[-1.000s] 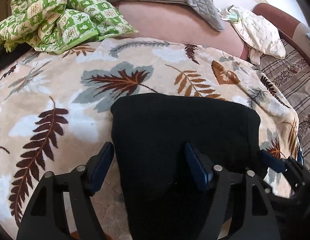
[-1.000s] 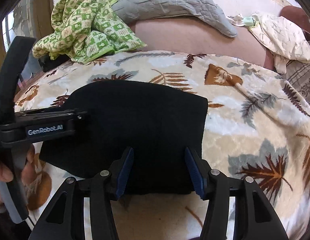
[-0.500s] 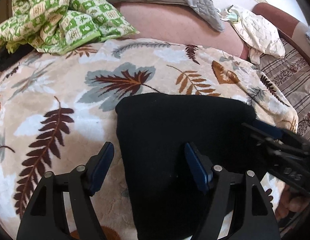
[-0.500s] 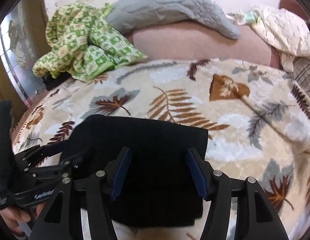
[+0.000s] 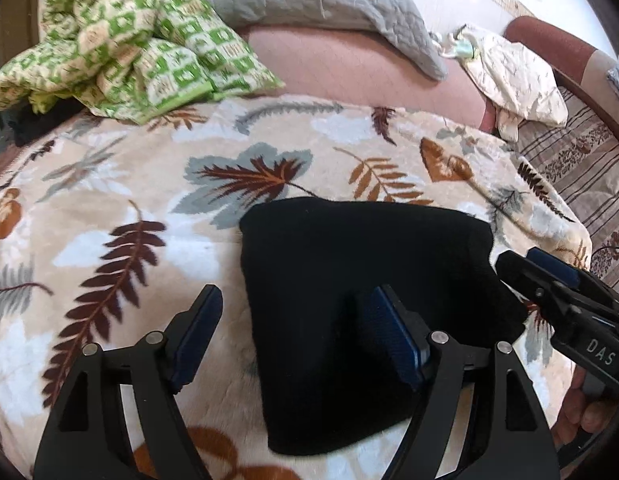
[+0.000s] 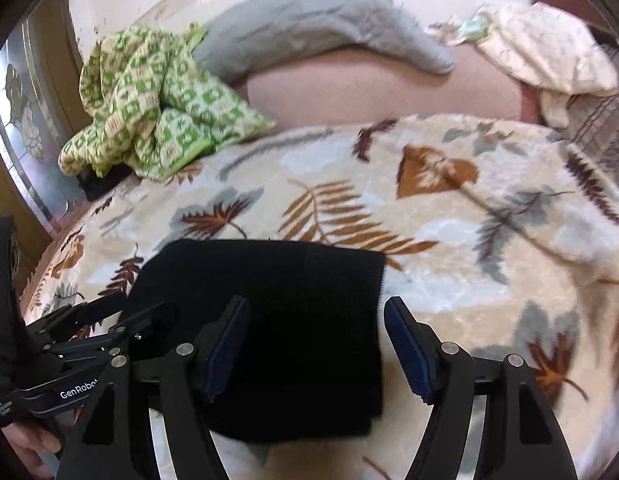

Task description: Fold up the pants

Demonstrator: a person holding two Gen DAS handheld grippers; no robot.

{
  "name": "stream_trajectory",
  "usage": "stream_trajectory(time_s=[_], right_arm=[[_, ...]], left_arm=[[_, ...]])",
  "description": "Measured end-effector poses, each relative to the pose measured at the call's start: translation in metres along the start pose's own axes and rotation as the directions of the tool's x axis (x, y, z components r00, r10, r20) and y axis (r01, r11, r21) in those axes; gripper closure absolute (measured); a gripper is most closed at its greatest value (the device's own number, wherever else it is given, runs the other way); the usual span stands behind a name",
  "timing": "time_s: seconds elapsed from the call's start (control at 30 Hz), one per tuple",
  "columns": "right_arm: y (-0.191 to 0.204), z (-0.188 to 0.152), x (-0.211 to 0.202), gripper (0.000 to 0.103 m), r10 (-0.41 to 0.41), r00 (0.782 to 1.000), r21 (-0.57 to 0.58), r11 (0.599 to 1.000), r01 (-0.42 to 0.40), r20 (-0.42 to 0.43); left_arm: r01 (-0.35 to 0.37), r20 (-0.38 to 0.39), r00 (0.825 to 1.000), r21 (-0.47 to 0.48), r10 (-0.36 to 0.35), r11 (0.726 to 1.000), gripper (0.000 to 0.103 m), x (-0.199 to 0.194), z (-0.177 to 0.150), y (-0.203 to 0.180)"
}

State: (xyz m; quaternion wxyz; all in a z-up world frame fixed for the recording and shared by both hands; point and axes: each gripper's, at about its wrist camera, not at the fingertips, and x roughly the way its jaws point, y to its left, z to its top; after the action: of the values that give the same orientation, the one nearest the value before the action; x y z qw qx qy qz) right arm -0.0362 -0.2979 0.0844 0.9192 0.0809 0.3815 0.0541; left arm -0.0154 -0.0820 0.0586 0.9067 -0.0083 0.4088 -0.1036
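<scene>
Left wrist view shows the spread left tool [image 5: 295,338] over the folded black pants' [image 5: 361,292] left edge on the leaf-print blanket [image 5: 121,208], while the right wrist view shows the spread right tool [image 6: 315,346] straddling their right edge.

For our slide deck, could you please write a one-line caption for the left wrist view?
Open left tool poised over folded black pants on a leaf-print blanket, right tool alongside.

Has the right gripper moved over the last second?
Yes. In the left wrist view, the right gripper has drawn back from the black pants toward the right edge.
</scene>
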Motion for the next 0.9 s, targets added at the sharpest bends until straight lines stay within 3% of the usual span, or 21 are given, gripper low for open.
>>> stream_trajectory(time_s=[0.17, 0.47, 0.9], right_arm=[[0.009, -0.004, -0.031, 0.025, -0.02, 0.998, -0.012, 1.0, 0.02, 0.055], [0.028, -0.015, -0.07, 0.021, -0.011, 0.996, -0.033, 0.999, 0.014, 0.088], [0.033, -0.026, -0.11, 0.02, -0.012, 0.993, -0.033, 0.999, 0.016, 0.117]], left_arm=[[-0.033, 0.061, 0.998, 0.014, 0.032, 0.999, 0.019, -0.032, -0.006, -0.004], [-0.055, 0.134, 0.989, -0.002, 0.055, 0.998, 0.019, -0.081, -0.022, 0.001], [-0.065, 0.203, 0.977, 0.0, 0.063, 0.998, 0.019, -0.12, -0.034, -0.004]])
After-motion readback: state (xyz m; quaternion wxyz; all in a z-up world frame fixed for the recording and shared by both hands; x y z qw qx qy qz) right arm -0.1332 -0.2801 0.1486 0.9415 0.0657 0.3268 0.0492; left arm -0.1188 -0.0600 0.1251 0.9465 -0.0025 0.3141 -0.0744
